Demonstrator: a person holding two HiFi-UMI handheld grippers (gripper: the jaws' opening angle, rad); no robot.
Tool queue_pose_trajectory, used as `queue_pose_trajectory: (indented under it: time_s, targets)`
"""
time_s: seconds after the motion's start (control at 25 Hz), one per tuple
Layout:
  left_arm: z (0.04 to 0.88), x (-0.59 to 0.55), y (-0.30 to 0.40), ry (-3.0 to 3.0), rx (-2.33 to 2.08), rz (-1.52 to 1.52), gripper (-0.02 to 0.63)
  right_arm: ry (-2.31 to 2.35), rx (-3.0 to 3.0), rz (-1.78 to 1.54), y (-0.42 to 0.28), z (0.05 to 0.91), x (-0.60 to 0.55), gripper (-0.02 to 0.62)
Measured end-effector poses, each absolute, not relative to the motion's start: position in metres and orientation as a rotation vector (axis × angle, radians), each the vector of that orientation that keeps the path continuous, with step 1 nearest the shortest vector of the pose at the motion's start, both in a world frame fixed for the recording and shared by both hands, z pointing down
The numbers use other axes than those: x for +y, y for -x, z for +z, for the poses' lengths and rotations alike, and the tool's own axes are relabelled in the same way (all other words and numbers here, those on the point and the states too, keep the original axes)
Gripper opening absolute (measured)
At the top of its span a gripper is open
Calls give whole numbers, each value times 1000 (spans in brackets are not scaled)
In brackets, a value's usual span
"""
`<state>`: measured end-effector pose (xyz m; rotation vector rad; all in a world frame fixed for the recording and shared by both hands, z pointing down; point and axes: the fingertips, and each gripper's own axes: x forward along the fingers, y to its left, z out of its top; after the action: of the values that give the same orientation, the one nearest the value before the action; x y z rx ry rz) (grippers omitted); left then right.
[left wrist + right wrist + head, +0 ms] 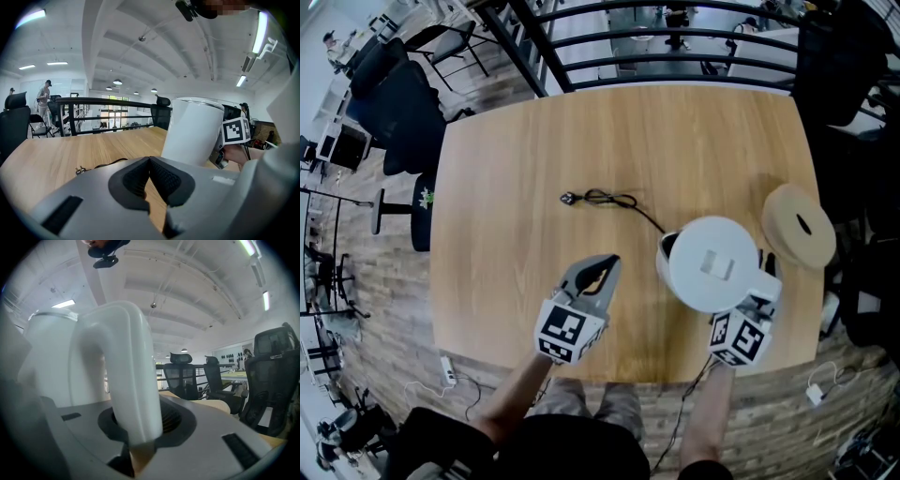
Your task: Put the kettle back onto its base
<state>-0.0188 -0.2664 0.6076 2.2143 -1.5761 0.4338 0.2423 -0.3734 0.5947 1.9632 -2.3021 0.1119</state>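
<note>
The white kettle (712,262) stands upright on the wooden table (516,150) at the right, with its lid on. Its base is hidden beneath it. My right gripper (758,293) reaches in from the near side, and the kettle's handle (126,380) stands between its jaws. The pads look slightly apart from the handle. My left gripper (605,269) hovers to the kettle's left with its pads together and nothing in them. In the left gripper view the kettle (192,131) rises just beyond the shut left gripper (149,161).
A black power cord (614,199) runs from the kettle to a plug (569,198) lying mid-table. A round, pale wooden disc (799,225) lies at the right edge. Office chairs (398,112) and a black railing (675,37) surround the table.
</note>
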Motion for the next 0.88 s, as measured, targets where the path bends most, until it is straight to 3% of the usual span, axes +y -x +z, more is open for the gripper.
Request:
queue_pose_trajectory:
  time_s: [0.2,0.88]
  targets:
    - [608,-266,19,-2223,-1580,430,2,-1958,-2268,74,-246,597,-370,126]
    - [605,-257,22,-2240,-1562,425,2,-1970,-2225,79,-246,601,-355,166]
